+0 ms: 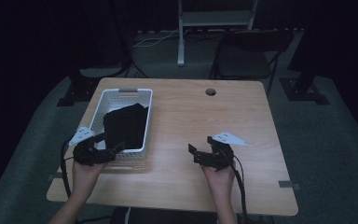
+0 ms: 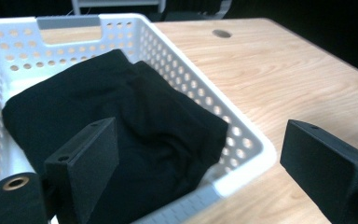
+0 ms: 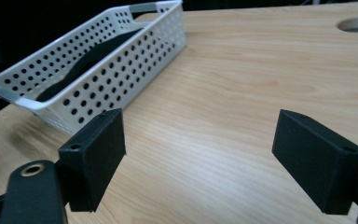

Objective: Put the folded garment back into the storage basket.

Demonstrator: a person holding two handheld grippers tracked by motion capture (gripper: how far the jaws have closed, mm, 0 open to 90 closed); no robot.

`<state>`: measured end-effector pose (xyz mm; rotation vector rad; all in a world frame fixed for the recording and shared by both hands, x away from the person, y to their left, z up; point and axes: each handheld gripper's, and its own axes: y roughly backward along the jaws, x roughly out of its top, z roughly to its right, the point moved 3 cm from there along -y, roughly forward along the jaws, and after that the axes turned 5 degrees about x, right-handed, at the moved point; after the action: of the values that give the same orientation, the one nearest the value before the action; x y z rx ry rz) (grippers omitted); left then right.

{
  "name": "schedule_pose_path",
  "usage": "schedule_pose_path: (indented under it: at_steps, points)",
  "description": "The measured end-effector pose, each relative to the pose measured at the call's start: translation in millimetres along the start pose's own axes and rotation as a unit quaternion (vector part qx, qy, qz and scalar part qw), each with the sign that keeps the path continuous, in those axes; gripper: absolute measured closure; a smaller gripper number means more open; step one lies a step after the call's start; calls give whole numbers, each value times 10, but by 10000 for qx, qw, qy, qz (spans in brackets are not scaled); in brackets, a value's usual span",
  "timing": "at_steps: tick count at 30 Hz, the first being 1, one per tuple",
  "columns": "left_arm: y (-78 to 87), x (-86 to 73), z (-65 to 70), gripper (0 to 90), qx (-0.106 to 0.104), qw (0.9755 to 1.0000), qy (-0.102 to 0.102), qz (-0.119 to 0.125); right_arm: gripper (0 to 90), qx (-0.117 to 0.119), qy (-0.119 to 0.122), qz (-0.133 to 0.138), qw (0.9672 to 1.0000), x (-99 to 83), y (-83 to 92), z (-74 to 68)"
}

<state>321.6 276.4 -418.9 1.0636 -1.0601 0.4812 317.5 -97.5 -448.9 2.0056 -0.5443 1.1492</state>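
**Approach to the cloth in the basket**

Your work surface is the wooden bench [image 1: 200,135], with a round cable hole [image 1: 210,92] near its far edge. On the left half of the bench stands a white perforated basket [image 1: 145,116], its long side running away from you and a grey handle [image 1: 128,90] at its far end. Inside the basket lies a folded black cloth [image 1: 125,125]; it fills most of the floor and sits below the rim.

Step in hand, as judged from the layout: you are bringing both grippers toward the basket to lift out the cloth. Nothing is held yet.

Left gripper [image 1: 106,148]: your hand holds it at the near end of the basket, pointing across the near rim toward the cloth. Its jaws are spread wide with nothing between the pads. In the left gripper view, the near corner of the basket [image 2: 242,158] lies between the two jaws and the cloth [image 2: 121,116] is just beyond the left one.

Right gripper [image 1: 203,150]: your hand holds it low over bare bench, well apart from the basket and to its right, aimed toward it. Its jaws are also spread and empty; the right gripper view shows the basket wall [image 3: 121,70] ahead and to the left.

Next move: carry the left gripper over the rim and down onto a raised fold of the cloth, then close. Keep the jaws clear of the rim, since a pad caught on it would tip the light basket.
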Motion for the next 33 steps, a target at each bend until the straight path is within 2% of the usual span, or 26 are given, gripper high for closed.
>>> schedule_pose_path:
  at_steps: [6,10,11,12,15,18,20,21,22,23,25,26,30,31,33]
  points:
    - [135,-105,29,119,82,9999,31,133,165,-76,-105,-18,9999,-113,126,86]
    - [188,-217,18,119,338,9990,-63,269,166,-120,-183,51,9997,-231,249,160]
    - [197,-253,12,119,321,9990,-40,308,166,-154,-189,96,9997,-262,287,178]
    - [218,-336,-8,119,449,9981,-49,407,166,-203,-288,119,9993,-329,354,228]
    - [246,-415,-31,119,430,9977,29,526,165,-270,-341,243,9988,-430,436,293]
    - [311,-534,-43,119,595,9948,0,823,166,-348,-249,395,9983,-524,498,330]
    - [368,-618,-52,119,803,9906,-63,1109,166,-533,-152,431,9975,-581,536,349]
    - [397,-693,-69,119,893,9872,-175,1313,166,-594,-134,385,9974,-612,546,366]
    - [397,-693,-69,119,893,9872,-175,1313,166,-594,-134,385,9974,-612,546,366]
    - [395,-728,-84,119,887,9871,-176,1323,166,-642,-250,342,9970,-675,560,408]
    - [369,-823,-128,119,767,9874,-34,1380,165,-671,-345,443,9962,-717,588,433]
    - [369,-823,-128,119,767,9874,-34,1380,165,-671,-345,443,9962,-717,588,433]
    - [339,-911,-150,119,795,9858,108,1472,165,-972,-285,651,9927,-780,651,436]
    - [333,-926,-154,119,842,9848,88,1515,165,-972,-285,651,9927,-780,651,436]
    - [322,-934,-163,119,824,9848,111,1528,166,-1001,-260,750,9918,-783,672,436]
